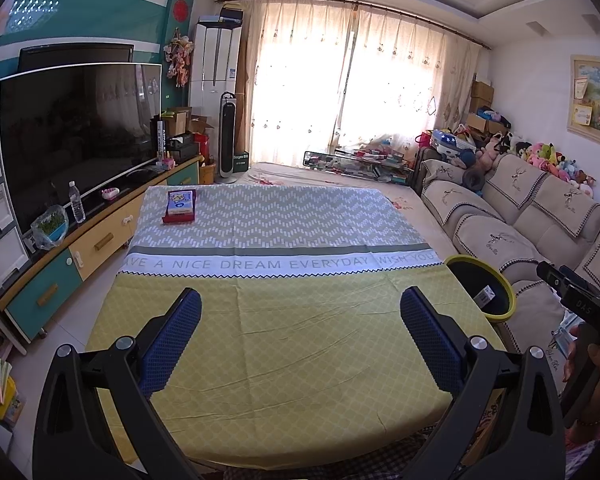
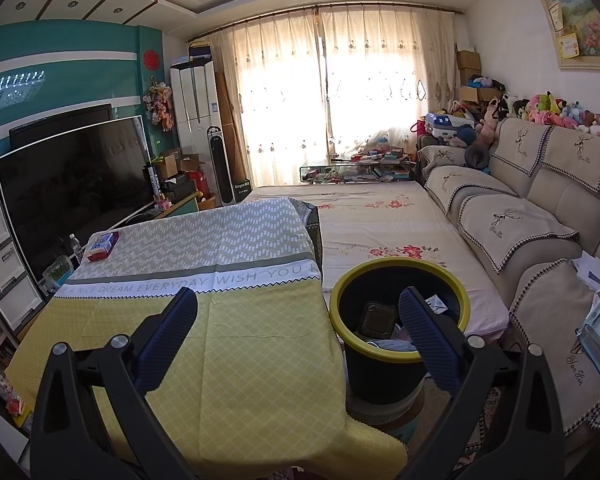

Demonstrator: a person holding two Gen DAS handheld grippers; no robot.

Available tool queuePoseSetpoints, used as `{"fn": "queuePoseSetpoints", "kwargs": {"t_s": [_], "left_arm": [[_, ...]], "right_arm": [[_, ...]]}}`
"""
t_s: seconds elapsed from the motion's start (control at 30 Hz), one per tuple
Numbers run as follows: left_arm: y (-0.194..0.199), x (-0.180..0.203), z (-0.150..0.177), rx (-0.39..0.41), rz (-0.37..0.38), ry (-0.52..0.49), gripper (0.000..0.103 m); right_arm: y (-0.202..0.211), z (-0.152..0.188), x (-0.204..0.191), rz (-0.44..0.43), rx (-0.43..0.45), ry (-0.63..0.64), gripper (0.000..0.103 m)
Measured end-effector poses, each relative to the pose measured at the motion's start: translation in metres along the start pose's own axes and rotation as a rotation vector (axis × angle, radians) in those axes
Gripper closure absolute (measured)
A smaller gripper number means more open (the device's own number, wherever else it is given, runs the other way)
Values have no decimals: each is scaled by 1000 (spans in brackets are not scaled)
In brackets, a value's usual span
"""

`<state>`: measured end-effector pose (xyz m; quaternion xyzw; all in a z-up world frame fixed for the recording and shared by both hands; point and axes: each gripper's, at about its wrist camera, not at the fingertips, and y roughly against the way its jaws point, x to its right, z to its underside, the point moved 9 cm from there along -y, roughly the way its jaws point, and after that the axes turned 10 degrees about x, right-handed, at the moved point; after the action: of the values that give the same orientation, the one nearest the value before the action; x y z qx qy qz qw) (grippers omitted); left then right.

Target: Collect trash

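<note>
Right wrist view: right gripper fingers spread, empty, trash bin behind the right finger.

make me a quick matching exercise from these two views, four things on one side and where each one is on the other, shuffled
Things:
1. red box
2. water bottle
3. trash bin
4. plush toys

Places:
A. along the top of the sofa back
B. on the TV cabinet, in front of the screen
C. far left corner of the tablecloth
D. on the floor between the table and the sofa

Pairs: 1-C, 2-B, 3-D, 4-A
</note>
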<state>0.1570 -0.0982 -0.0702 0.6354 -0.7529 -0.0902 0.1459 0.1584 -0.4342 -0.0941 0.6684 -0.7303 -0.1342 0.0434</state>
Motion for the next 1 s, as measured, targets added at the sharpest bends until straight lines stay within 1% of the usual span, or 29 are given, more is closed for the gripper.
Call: {"fn": "queuePoseSetpoints", "kwargs": {"t_s": [0.17,0.3,0.5,0.7,0.9,1.0], "left_arm": [[-1,0,0,5,16,8,5],[-1,-1,0,6,10,6,5],[-4,-2,3,-14,21,19,5],[-7,-5,3,-19,3,26,5],[-6,-9,-1,27,20,54,5],[-13,-7,3,-5,29,50,5]], "right_arm": [[0,0,0,-1,-3,1,7],[0,1,-1,-2,-5,2,7],[-2,7,-3,-4,-11,4,7],[-2,9,-4,-5,-13,5,7],[-5,14,-3,-11,-21,3,7],[-12,17,-8,-27,-37,6,7]]}}
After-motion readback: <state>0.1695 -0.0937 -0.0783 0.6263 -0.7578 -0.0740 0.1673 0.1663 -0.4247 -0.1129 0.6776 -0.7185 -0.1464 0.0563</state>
